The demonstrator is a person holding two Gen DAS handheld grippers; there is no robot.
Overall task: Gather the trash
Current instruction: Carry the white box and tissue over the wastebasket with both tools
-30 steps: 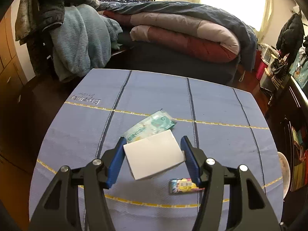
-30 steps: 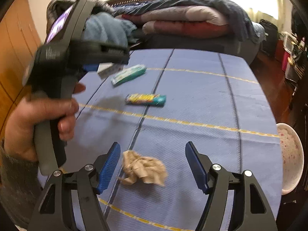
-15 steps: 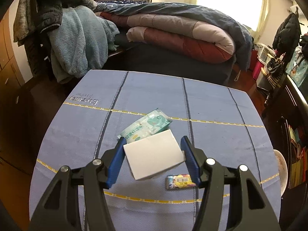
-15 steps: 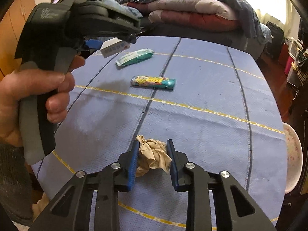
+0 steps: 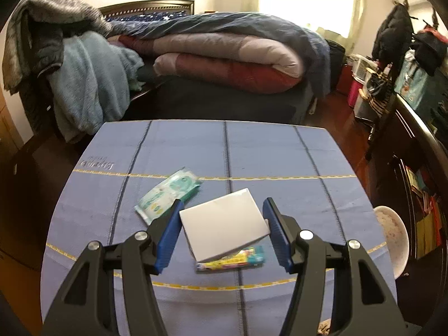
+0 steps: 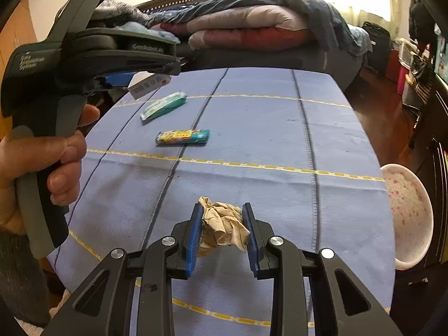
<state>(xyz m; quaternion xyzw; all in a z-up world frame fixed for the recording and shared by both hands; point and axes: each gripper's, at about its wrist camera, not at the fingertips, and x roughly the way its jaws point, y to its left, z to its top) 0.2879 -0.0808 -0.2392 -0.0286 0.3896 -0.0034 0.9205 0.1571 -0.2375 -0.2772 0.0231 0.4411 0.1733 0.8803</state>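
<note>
The right tongs (image 6: 222,229) pinch a crumpled brown paper (image 6: 224,228) above the blue tabletop (image 6: 266,140). Beyond lie a candy wrapper (image 6: 182,137) and a wipes packet (image 6: 163,109); the left tongs (image 6: 123,79) hold a small box (image 6: 148,84).

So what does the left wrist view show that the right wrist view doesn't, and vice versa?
Left only: the flat white box's broad face clamped in the left tool. Right only: the crumpled tan paper wad pinched in the right tool, plus the person's hand. Both: the teal wipes packet, colourful candy wrapper, speckled white bowl and blue striped tablecloth.
</note>
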